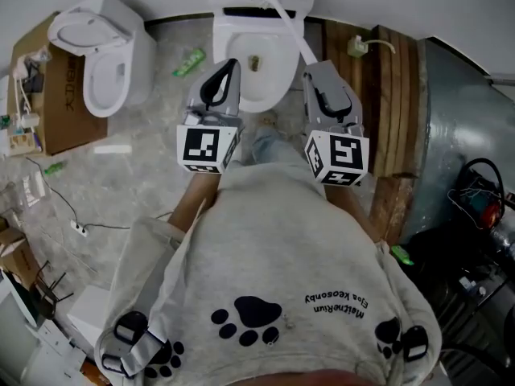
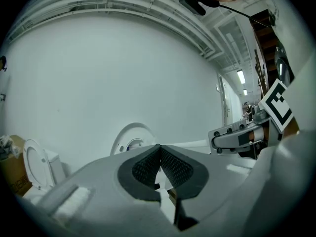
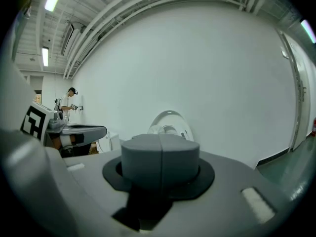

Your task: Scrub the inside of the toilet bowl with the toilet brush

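A white toilet stands in front of me, its open bowl showing some brown marks inside. A white toilet brush handle slants from the tank down to the bowl's right rim. My left gripper hovers over the bowl's left rim, shut and holding nothing. My right gripper is at the right rim, just below the handle's near end, its jaws shut flush with nothing seen between them. Both gripper views point up at the raised lid. The bowl is hidden there.
A second white toilet stands on the floor at the left beside a cardboard box. Stacked wooden boards and a grey metal tank crowd the right. Cables and green packets lie on the floor.
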`<state>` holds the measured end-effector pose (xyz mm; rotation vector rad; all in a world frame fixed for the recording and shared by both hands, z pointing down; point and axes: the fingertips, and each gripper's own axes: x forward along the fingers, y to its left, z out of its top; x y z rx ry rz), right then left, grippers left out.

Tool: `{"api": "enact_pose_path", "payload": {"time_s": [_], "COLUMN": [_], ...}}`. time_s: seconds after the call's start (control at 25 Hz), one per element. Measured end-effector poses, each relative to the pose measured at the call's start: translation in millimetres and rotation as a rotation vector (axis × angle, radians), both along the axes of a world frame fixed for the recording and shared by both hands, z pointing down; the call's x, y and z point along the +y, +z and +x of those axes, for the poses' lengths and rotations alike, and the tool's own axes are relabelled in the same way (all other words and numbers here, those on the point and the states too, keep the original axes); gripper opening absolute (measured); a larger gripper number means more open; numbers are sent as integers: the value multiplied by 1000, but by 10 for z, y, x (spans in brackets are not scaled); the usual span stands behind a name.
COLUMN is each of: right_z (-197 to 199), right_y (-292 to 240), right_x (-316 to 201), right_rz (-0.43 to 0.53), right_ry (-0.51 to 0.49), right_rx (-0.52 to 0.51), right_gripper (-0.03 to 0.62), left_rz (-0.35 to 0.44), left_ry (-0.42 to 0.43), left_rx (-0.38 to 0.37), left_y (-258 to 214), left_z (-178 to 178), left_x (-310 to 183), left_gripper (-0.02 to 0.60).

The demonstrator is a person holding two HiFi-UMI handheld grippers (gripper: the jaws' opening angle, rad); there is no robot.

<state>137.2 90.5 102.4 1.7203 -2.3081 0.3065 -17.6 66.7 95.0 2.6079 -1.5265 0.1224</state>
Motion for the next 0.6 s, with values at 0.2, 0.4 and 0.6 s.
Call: {"api": "enact_pose_path", "payload": {"time_s": [0.2,0.4,0.6], "right_z": [59,-9,-190], "right_y": [112,273,426], "right_x": [-447,-722,-856], "right_rz": [-15,-44,-91], "right_ry": [-37,-65,-70], "right_rx": [5,13,13], "right_gripper": [150,150,150], "left_rz": [3,-13,-31], "left_ry": [-15,-20,-1], "left_rx": [-8,-18,-16], "left_y": [70,202,302], "left_z": [67,32,-66], "left_x": [-360,-587,-745], "left_gripper": [-2,-2,-2]}}
